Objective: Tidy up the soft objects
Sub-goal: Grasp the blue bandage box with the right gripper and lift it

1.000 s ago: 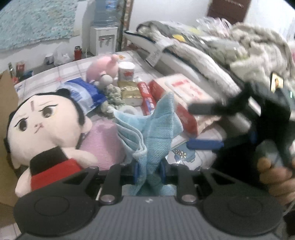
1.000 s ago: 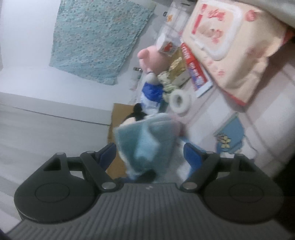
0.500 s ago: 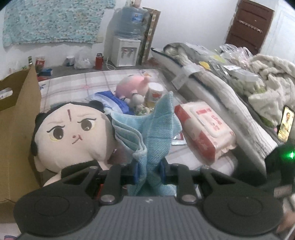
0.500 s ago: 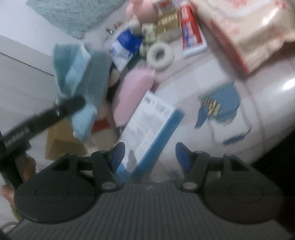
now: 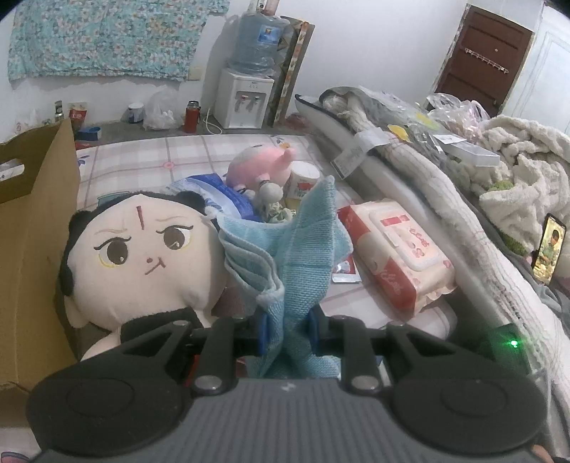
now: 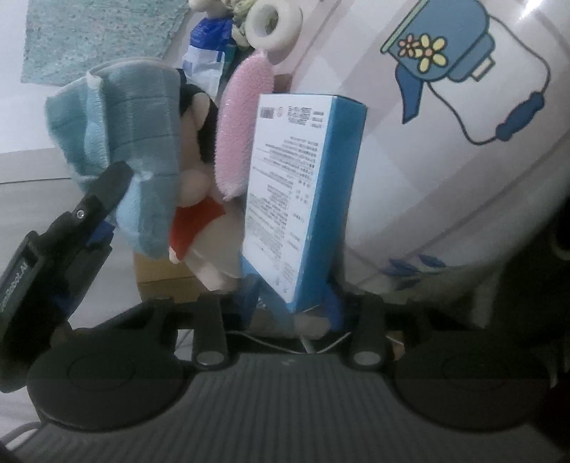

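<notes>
My left gripper [image 5: 285,331] is shut on a light blue towel [image 5: 302,249], which stands up bunched between its pads above the bed. A big-headed doll [image 5: 142,249] in black and red lies just left of it. The right wrist view shows the same towel [image 6: 117,142] hanging in the left gripper [image 6: 82,213]. My right gripper [image 6: 292,302] is closing its jaws on a blue and white box [image 6: 302,196], and both blue pads touch the box's lower end. A pink scrubber [image 6: 242,124] lies beside the box and the doll [image 6: 196,178].
A brown cardboard box [image 5: 32,213] stands at the left. A pink plush [image 5: 263,167], a blue packet [image 5: 221,196], a small tub and a wet-wipes pack [image 5: 395,249] lie on the checked bed. Bedding and blankets [image 5: 409,160] pile up on the right. A tape roll [image 6: 272,23] lies further off.
The right gripper left the towel, dropped to the blue and white box and narrowed its jaws around it. It is gone from the left wrist view, and the left gripper drew back slightly with the towel.
</notes>
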